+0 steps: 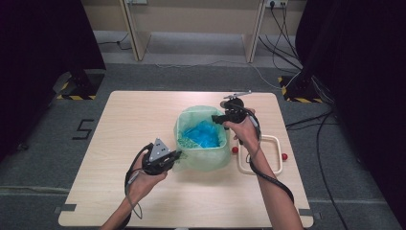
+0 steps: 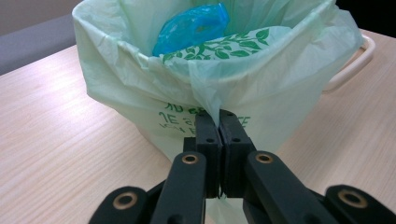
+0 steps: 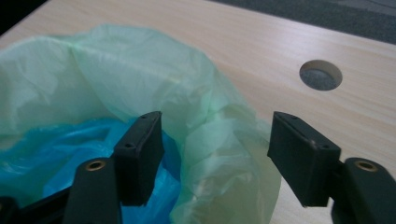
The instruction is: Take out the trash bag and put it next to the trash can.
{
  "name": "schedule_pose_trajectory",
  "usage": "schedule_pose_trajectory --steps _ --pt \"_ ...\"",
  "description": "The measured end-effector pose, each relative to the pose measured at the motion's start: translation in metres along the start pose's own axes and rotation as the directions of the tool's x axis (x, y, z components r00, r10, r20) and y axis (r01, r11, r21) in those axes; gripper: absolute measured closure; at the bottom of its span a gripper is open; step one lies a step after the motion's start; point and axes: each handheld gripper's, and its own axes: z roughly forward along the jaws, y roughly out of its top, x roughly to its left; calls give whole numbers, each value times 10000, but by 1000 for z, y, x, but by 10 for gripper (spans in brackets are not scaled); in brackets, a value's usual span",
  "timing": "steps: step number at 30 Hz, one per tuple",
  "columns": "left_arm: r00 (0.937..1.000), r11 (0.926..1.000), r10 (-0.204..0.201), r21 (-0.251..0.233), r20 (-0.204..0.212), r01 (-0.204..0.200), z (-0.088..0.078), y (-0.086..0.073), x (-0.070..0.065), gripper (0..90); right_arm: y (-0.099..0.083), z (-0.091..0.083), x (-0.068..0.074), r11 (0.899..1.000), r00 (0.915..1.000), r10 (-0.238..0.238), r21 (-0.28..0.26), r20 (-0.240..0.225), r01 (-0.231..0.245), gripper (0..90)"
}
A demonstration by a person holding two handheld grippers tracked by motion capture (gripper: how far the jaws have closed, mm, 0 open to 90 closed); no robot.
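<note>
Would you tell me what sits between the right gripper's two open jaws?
The far rim of the green bag runs between the right gripper jaws, untouched by either; the right gripper view shows it.

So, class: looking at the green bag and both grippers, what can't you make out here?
- Green bag printing: left gripper jaws cover part, left gripper view.
- Blue item: right gripper jaw and bottom edge cut it, right gripper view.
- Bin under the bag: wrapped, high view.
</note>
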Motion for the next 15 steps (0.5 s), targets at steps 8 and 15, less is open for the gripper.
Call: schedule_pose_trajectory --steps 8,15 --pt "9999 9998 120 -188 7 -120 -3 4 1 884 6 1 9 9937 9944 -1035 462 201 1025 672" --pt "9999 9995 19 -327 143 -15 -7 6 3 890 7 -5 8 9952 9947 -979 6 317 979 811"
